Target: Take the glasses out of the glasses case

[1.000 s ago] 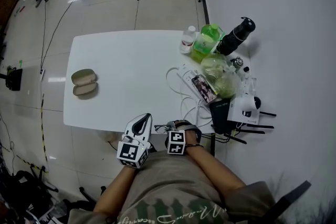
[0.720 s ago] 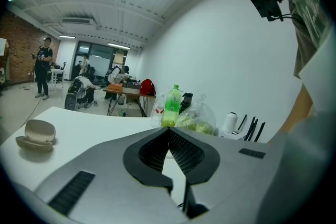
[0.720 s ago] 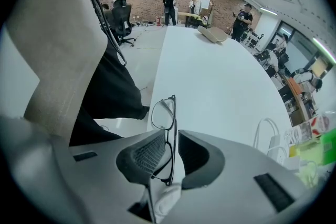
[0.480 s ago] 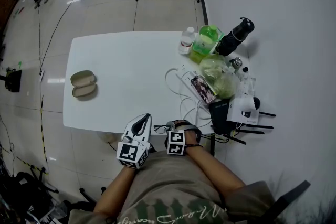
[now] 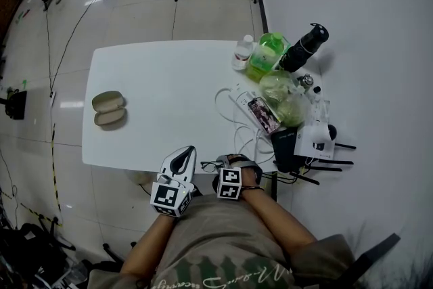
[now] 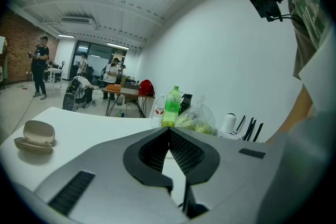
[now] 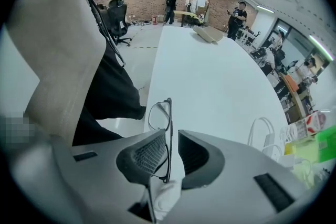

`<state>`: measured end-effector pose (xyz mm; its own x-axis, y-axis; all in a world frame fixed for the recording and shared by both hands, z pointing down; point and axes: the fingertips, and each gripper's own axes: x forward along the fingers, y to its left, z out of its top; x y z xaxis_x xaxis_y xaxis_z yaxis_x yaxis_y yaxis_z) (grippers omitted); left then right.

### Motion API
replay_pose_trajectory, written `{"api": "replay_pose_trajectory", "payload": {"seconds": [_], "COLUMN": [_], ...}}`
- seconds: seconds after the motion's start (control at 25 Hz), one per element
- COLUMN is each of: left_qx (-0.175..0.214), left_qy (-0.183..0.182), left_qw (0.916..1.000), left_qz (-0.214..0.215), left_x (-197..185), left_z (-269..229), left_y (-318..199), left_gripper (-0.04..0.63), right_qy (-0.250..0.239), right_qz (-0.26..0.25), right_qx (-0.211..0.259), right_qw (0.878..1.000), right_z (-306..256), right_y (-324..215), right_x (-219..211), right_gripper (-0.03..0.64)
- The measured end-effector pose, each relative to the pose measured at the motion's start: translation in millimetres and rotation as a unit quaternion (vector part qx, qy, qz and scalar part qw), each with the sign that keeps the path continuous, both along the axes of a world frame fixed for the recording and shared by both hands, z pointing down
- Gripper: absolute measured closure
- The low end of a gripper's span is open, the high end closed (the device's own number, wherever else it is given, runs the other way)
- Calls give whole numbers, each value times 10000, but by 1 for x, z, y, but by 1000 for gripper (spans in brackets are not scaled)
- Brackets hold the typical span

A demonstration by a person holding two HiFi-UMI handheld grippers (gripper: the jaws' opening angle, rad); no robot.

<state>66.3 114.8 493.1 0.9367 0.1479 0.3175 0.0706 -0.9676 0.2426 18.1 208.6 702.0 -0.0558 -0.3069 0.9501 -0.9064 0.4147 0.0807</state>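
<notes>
The beige glasses case (image 5: 108, 108) lies open near the left end of the white table (image 5: 169, 91); in the left gripper view the case (image 6: 34, 136) sits at far left. My right gripper (image 5: 220, 163) hovers at the table's near edge, shut on the dark-framed glasses (image 5: 210, 164). In the right gripper view the glasses (image 7: 160, 123) stand on edge against the left jaw, with a white cloth (image 7: 167, 189) bunched behind them; my right gripper (image 7: 170, 136) points along the table. My left gripper (image 5: 189, 151) is beside it, shut and empty, jaws touching at the tip (image 6: 169, 130).
At the table's right end stand a green bottle (image 5: 265, 54), a small clear bottle (image 5: 241, 51), a black flask (image 5: 304, 45), a plastic bag (image 5: 284, 98), a power strip with white cables (image 5: 247, 108) and a router (image 5: 314, 142). People stand in the room beyond.
My right gripper with the glasses has edged very slightly to the right. The left gripper and the case have not moved.
</notes>
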Motion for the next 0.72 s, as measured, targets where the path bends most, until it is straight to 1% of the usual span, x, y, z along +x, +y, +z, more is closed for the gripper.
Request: {"api": "replay_pose_trajectory", "payload": {"seconds": [0.24, 0.48, 0.72], "left_qx": [-16, 16, -23], "left_qy": [4, -14, -14], "left_qw": [9999, 9998, 9999], "left_qz": [159, 197, 100], "left_x": [-5, -7, -8], "left_z": [2, 1, -1], "left_y": [-3, -6, -7], "left_gripper": [588, 588, 586], "right_qy": [25, 161, 260], "right_qz": [255, 210, 250], "right_qx": [-16, -91, 28], "right_qw": [9997, 9996, 9993], "right_z": [-2, -7, -20], "right_y": [1, 5, 11], "right_x": [3, 7, 7], "right_gripper": [560, 560, 560]}}
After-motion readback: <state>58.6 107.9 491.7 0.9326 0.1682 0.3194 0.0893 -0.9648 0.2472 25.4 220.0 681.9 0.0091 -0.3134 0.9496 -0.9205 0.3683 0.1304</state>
